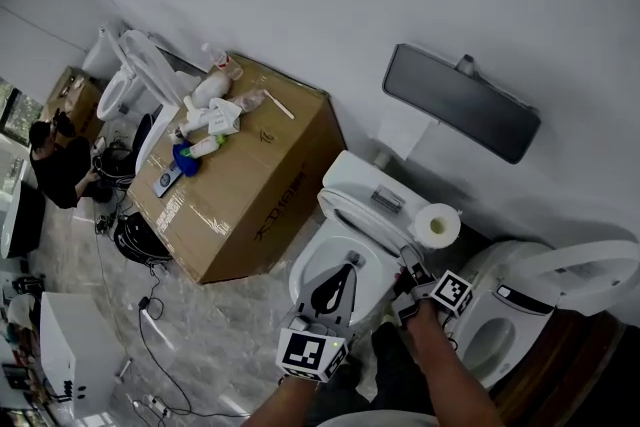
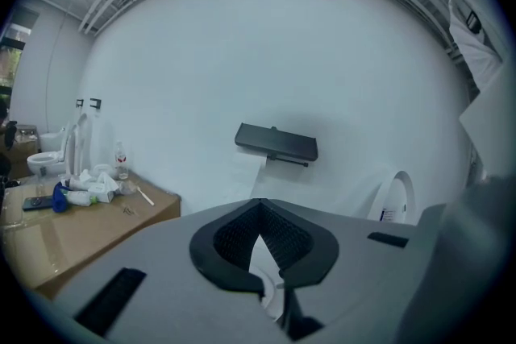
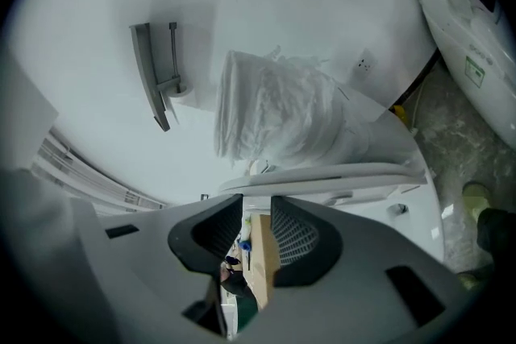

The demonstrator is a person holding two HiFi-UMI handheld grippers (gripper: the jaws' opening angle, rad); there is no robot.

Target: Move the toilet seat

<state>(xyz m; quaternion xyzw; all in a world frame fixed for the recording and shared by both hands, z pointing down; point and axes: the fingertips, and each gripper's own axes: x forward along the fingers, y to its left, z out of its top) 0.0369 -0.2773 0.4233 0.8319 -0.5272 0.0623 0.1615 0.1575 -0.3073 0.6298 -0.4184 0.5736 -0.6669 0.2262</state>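
The toilet seat [image 1: 358, 218] is white, smooth plastic, a thin oval ring with rounded edges. It is lifted off the bowl [image 1: 303, 277], whose opening lies bare below it, and it stands back against the tank [image 1: 360, 177] at the rear of the toilet. Seen edge-on in the right gripper view, the toilet seat [image 3: 322, 176] is a slim, slightly curved white slab. How steeply it leans cannot be told.

My right forearm [image 1: 452, 380] cut by the bottom edge; my left gripper [image 1: 348, 267] covers part of the toilet bowl [image 1: 312, 267]; oddments [image 1: 205, 120] on cardboard box [image 1: 250, 185] too small to name.
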